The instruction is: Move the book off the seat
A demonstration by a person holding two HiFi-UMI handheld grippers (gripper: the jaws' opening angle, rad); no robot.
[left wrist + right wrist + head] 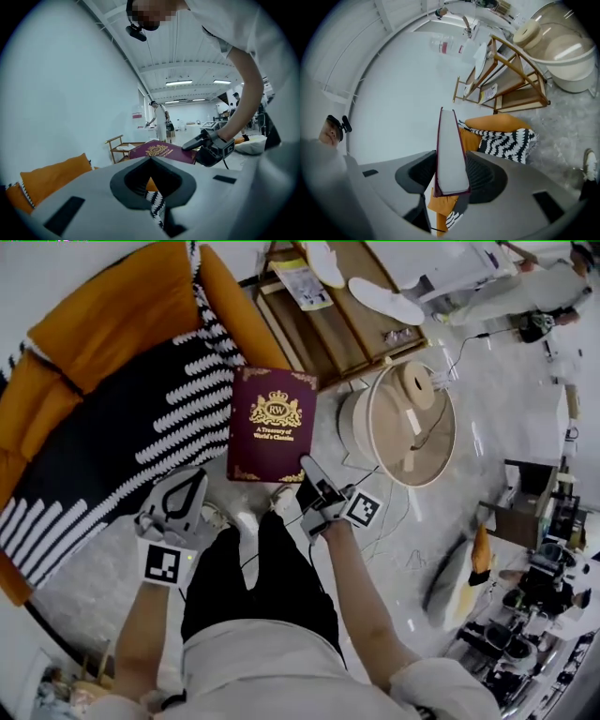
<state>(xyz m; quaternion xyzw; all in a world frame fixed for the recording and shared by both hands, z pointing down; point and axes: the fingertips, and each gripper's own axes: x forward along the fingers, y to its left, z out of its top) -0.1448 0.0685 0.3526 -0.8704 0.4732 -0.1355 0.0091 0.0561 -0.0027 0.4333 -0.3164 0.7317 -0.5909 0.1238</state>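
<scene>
The left gripper (197, 476) has its jaws pressed together on nothing. The right gripper (308, 465) pinches the maroon book (272, 425) at a corner. Only the right gripper view shows the page edge squeezed between the pads, while the head view shows the cover raised by the striped orange seat's (112, 418) edge. Farther off, a round tub (375, 442) holds a pale roll (417, 385).

Book (272, 425) between seat (112, 409) at left and round tub (412, 423) at right
</scene>
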